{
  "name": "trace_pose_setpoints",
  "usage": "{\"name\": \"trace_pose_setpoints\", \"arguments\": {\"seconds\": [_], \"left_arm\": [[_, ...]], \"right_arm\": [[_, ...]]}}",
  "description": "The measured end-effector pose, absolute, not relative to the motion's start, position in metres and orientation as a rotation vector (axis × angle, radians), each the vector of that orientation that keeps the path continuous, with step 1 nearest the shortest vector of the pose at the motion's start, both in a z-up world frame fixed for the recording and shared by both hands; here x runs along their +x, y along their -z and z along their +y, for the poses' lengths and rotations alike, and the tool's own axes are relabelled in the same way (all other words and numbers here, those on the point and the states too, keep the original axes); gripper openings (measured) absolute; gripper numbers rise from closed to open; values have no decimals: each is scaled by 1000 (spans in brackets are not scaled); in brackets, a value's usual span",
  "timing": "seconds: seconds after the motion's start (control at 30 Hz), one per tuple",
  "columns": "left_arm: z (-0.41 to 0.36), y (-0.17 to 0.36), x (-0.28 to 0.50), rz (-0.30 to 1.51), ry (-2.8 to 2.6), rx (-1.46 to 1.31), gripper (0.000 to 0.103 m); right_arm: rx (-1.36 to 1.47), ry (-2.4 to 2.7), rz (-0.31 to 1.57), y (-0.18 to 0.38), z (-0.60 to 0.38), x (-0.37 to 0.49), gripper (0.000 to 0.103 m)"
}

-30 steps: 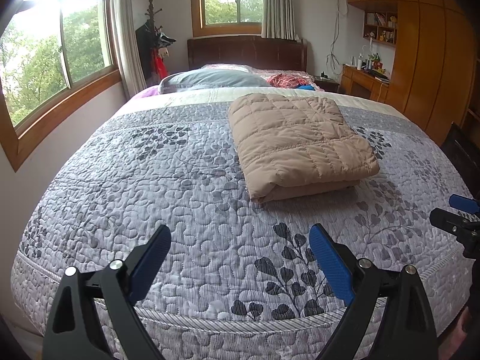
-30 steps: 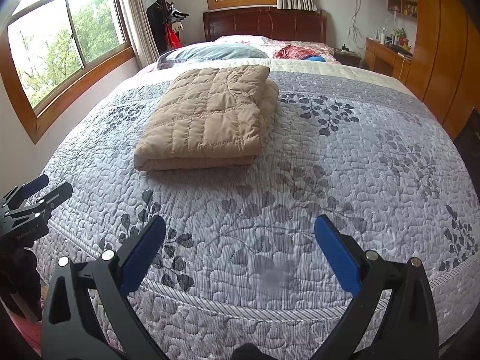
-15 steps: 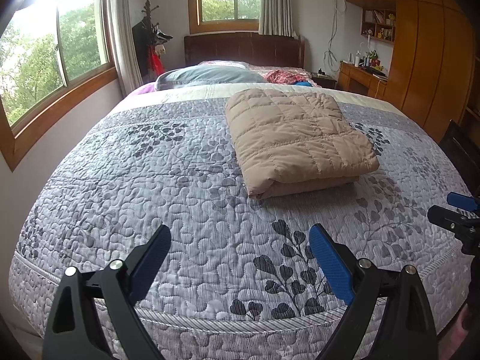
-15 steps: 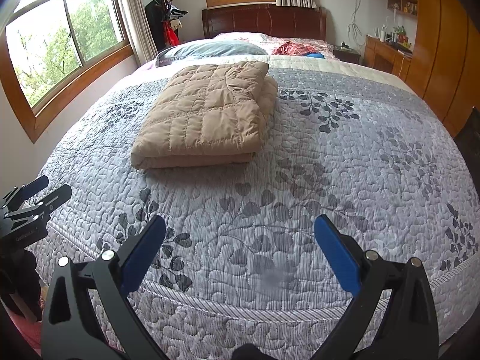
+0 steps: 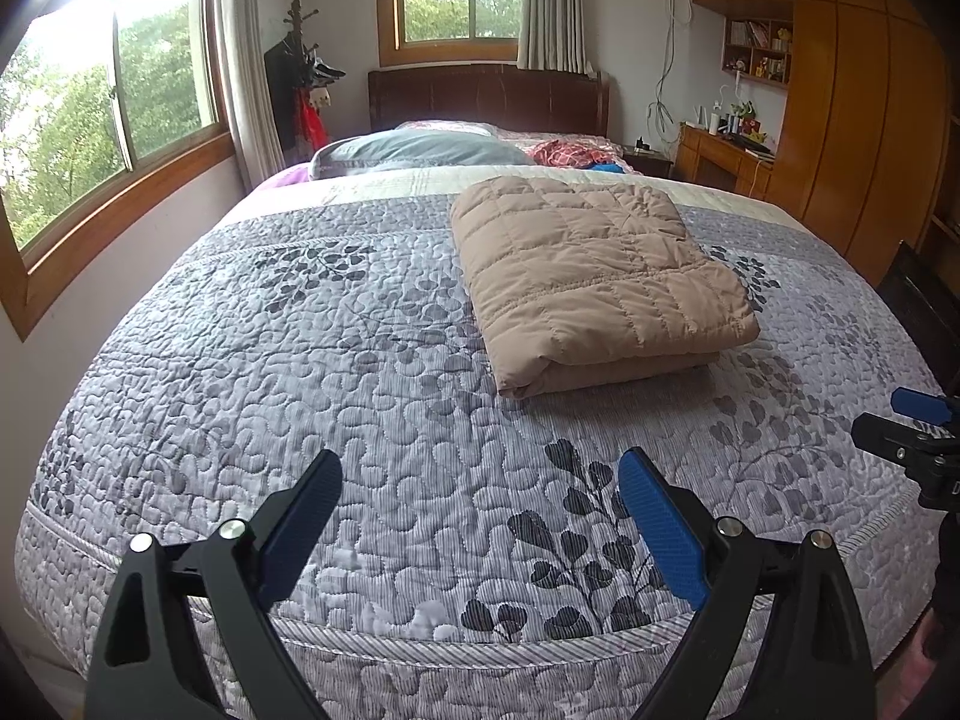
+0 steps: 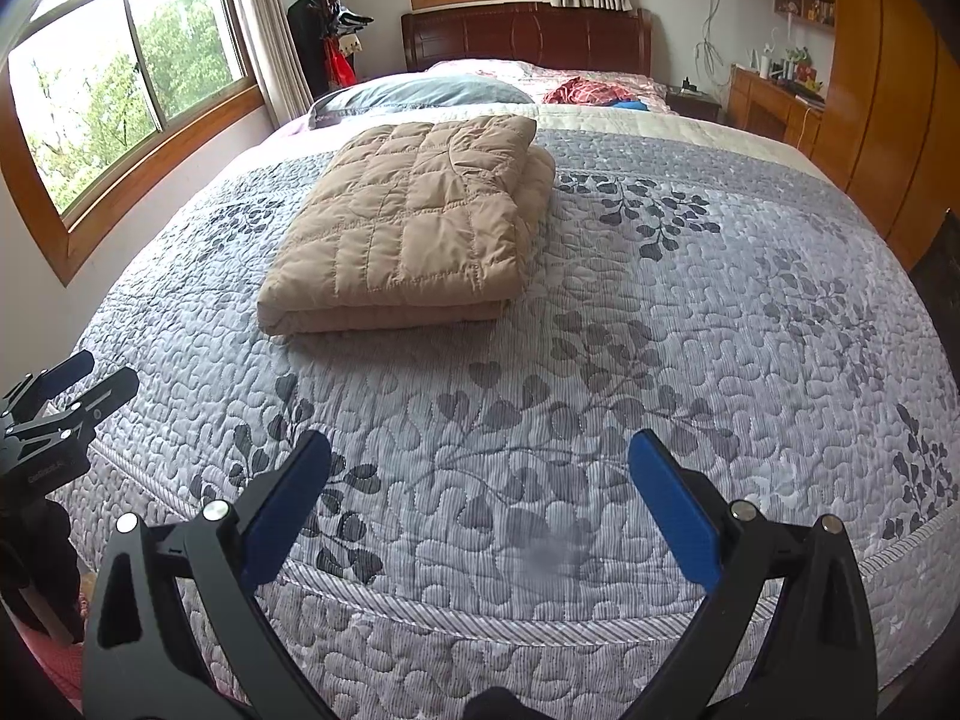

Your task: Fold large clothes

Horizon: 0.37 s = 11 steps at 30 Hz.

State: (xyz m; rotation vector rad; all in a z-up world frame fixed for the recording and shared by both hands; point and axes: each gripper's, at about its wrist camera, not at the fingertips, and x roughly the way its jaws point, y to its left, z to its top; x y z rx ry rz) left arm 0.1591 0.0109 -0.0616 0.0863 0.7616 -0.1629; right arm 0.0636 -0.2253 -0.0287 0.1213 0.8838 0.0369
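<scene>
A tan quilted down garment lies folded into a thick rectangle on the grey leaf-patterned bedspread; it also shows in the right wrist view. My left gripper is open and empty, held above the foot of the bed, well short of the garment. My right gripper is open and empty too, also near the foot edge. Each gripper shows at the edge of the other's view: the right one, the left one.
Pillows and a red cloth lie at the headboard end. Windows line the left wall. A coat rack stands in the corner. A wooden desk and wardrobe stand on the right.
Both views have shifted slightly; the garment sits a little lower in the left view. Both grippers stay open and empty. The garment has not moved on the bed.
</scene>
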Motion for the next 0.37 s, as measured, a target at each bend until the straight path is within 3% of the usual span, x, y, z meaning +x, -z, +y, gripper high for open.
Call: {"name": "trace_pose_setpoints", "arguments": {"seconds": [0.37], "left_arm": [[11, 63, 160, 763, 164, 88, 94]], "right_arm": [[123, -38, 888, 30, -226, 65, 99]]}}
